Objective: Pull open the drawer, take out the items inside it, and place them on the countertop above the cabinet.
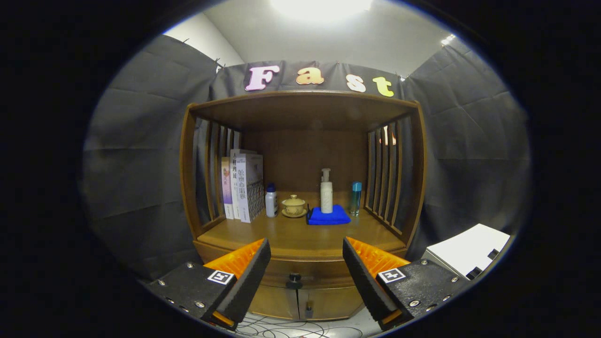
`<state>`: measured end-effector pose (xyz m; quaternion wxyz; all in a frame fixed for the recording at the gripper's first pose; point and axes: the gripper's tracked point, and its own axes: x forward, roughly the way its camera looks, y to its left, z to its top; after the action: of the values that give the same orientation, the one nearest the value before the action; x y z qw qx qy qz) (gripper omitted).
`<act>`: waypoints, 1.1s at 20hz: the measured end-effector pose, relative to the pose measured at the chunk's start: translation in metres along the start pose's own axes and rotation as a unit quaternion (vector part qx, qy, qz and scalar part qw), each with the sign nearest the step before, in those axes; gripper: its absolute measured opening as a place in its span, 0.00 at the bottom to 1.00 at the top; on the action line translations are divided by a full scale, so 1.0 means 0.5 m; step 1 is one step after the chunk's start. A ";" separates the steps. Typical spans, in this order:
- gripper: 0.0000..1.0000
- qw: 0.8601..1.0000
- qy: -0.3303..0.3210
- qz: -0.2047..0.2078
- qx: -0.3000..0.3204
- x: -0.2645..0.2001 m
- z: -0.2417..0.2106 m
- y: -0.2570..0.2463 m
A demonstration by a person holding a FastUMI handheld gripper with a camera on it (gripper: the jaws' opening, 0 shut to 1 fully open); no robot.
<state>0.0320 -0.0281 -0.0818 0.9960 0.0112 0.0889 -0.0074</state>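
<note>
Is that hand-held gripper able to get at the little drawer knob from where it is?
Probably yes. The hand-held gripper is open, and the drawer knob sits between its fingers, a little ahead, on the closed drawer front, with nothing in the way.

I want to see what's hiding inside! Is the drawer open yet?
Not yet. Nothing looks done: the drawer is closed, its knob untouched. In hand: the gripper is open, fingers either side of the knob but short of it. Left: pull it open, then lift everything onto the countertop.
</note>
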 end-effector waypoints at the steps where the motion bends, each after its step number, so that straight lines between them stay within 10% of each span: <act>1: 0.96 1.000 0.005 -0.004 0.000 0.007 -0.009 -0.009; 22: 0.96 0.999 0.023 -0.042 -0.017 0.143 -0.273 0.038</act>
<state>0.0783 -0.0067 -0.2285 0.9924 -0.0094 0.1126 -0.0477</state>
